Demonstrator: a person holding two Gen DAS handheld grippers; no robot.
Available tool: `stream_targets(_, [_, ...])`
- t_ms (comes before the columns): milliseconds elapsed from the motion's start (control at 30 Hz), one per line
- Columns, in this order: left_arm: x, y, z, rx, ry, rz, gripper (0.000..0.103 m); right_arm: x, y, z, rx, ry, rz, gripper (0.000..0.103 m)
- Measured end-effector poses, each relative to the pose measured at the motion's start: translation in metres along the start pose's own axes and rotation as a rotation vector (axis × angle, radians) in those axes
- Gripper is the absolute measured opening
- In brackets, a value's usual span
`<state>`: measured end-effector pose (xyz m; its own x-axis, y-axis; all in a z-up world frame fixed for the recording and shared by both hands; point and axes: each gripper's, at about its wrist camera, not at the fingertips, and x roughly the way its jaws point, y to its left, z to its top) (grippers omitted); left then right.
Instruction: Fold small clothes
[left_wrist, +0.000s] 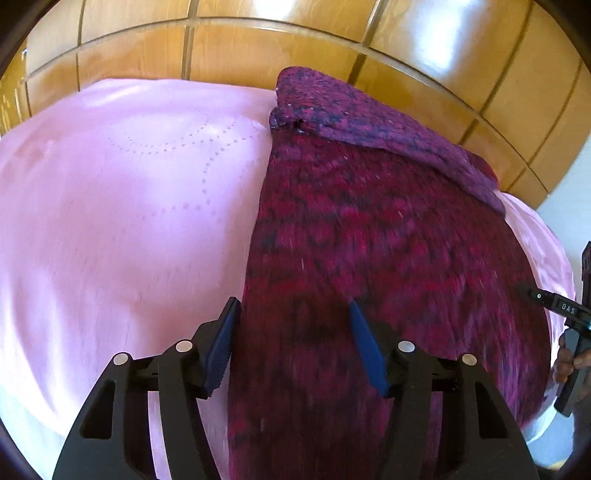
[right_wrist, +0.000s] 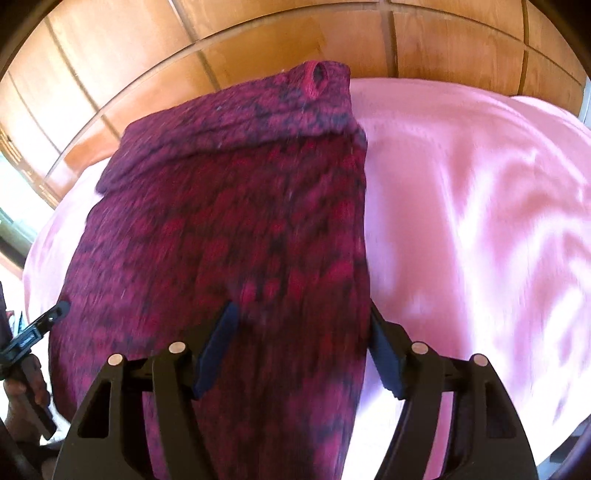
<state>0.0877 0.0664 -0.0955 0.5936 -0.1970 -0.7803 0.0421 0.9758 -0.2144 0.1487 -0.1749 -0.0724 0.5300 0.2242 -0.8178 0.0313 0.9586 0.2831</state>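
Note:
A knitted magenta and dark red garment (left_wrist: 369, 240) lies lengthwise on a pink sheet (left_wrist: 122, 221); its far end is folded over as a purple band (left_wrist: 369, 122). My left gripper (left_wrist: 291, 306) is open, its blue pads straddling the garment's left edge near the near end. In the right wrist view the same garment (right_wrist: 229, 229) shows a sleeve opening (right_wrist: 316, 79) at the far end. My right gripper (right_wrist: 301, 314) is open, straddling the garment's right edge. Both views are blurred.
The pink sheet (right_wrist: 472, 206) covers a bed. A wooden panelled wall (left_wrist: 258, 48) stands behind it. The right gripper's body (left_wrist: 569, 321) shows at the left view's right edge, and the left gripper's body (right_wrist: 29, 339) at the right view's left edge.

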Motion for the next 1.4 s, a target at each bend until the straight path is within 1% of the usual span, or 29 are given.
stream_targets(33, [-0.005, -0.001, -0.005, 0.01, 0.002, -0.003, 0.059, -0.004, 0.0, -0.005, -0.004, 0.004, 0.006, 0.061])
stream_targets(67, [-0.009, 0.0, -0.009, 0.008, 0.006, -0.008, 0.059, -0.008, 0.0, -0.01, -0.004, 0.008, 0.013, 0.056])
stream_targets(100, [-0.014, 0.002, -0.014, 0.001, 0.011, -0.018, 0.056, -0.013, -0.001, -0.014, -0.001, 0.015, 0.026, 0.052])
stream_targets(167, [-0.023, 0.007, -0.024, -0.006, 0.034, -0.034, 0.052, -0.02, -0.001, -0.023, 0.006, 0.027, 0.046, 0.047])
stream_targets(200, [-0.025, 0.009, -0.026, -0.006, 0.043, -0.038, 0.047, -0.025, -0.001, -0.029, 0.011, 0.035, 0.055, 0.043])
stream_targets(233, [-0.03, 0.012, -0.03, -0.015, 0.054, -0.048, 0.044, -0.029, -0.002, -0.034, 0.019, 0.044, 0.067, 0.042])
stream_targets(300, [-0.034, 0.016, -0.034, -0.02, 0.087, -0.082, 0.043, -0.035, -0.002, -0.044, 0.03, 0.07, 0.096, 0.038])
stream_targets(333, [-0.035, 0.017, -0.037, -0.009, 0.112, -0.102, 0.043, -0.037, -0.001, -0.048, 0.034, 0.08, 0.109, 0.037])
stream_targets(367, [-0.037, 0.016, -0.04, 0.009, 0.124, -0.12, 0.04, -0.039, 0.0, -0.052, 0.041, 0.093, 0.126, 0.035])
stream_targets(433, [-0.039, 0.013, -0.044, 0.044, 0.131, -0.139, 0.027, -0.038, 0.004, -0.061, 0.038, 0.129, 0.156, 0.032])
stream_targets(500, [-0.041, 0.015, -0.044, 0.034, 0.132, -0.172, 0.018, -0.037, 0.008, -0.065, 0.014, 0.153, 0.171, 0.023])
stream_targets(567, [-0.047, 0.019, -0.038, 0.011, 0.117, -0.208, 0.014, -0.041, 0.012, -0.059, 0.014, 0.14, 0.195, 0.018])
stream_targets(633, [-0.057, 0.028, -0.025, -0.048, 0.081, -0.284, 0.013, -0.051, 0.013, -0.049, 0.033, 0.097, 0.246, 0.017])
stream_targets(733, [-0.063, 0.036, -0.001, -0.117, 0.016, -0.366, 0.012, -0.06, 0.015, -0.026, 0.068, 0.023, 0.317, 0.017])
stream_targets(800, [-0.062, 0.038, 0.012, -0.151, -0.018, -0.396, 0.011, -0.059, 0.015, -0.011, 0.09, -0.015, 0.342, 0.017])
stream_targets(833, [-0.057, 0.037, 0.025, -0.166, -0.034, -0.411, 0.011, -0.056, 0.015, -0.001, 0.104, -0.031, 0.352, 0.017])
stream_targets(933, [-0.038, 0.034, 0.058, -0.19, -0.06, -0.415, 0.011, -0.038, 0.018, 0.027, 0.136, -0.063, 0.33, 0.017])
stream_targets(1033, [-0.01, 0.029, 0.091, -0.208, -0.055, -0.394, 0.011, -0.019, 0.009, 0.054, 0.183, -0.075, 0.3, 0.016])
stream_targets(1067, [0.002, 0.027, 0.102, -0.211, -0.042, -0.382, 0.011, -0.009, 0.005, 0.064, 0.206, -0.069, 0.286, 0.016])
stream_targets(1167, [0.036, 0.022, 0.126, -0.216, 0.0, -0.347, 0.011, 0.012, -0.001, 0.079, 0.248, -0.044, 0.249, 0.016])
stream_targets(1233, [0.06, 0.023, 0.141, -0.246, 0.042, -0.346, 0.011, 0.023, -0.011, 0.083, 0.286, -0.018, 0.244, 0.016])
stream_targets(1300, [0.072, 0.026, 0.15, -0.277, 0.063, -0.335, 0.011, 0.03, -0.019, 0.088, 0.31, -0.002, 0.251, 0.017])
stream_targets(1333, [0.077, 0.03, 0.156, -0.303, 0.072, -0.332, 0.011, 0.029, -0.024, 0.091, 0.325, -0.002, 0.262, 0.019])
stream_targets(1367, [0.079, 0.034, 0.159, -0.32, 0.075, -0.344, 0.013, 0.029, -0.027, 0.092, 0.335, -0.003, 0.279, 0.023])
stream_targets(1400, [0.079, 0.036, 0.16, -0.335, 0.078, -0.359, 0.021, 0.025, -0.033, 0.092, 0.351, -0.002, 0.307, 0.03])
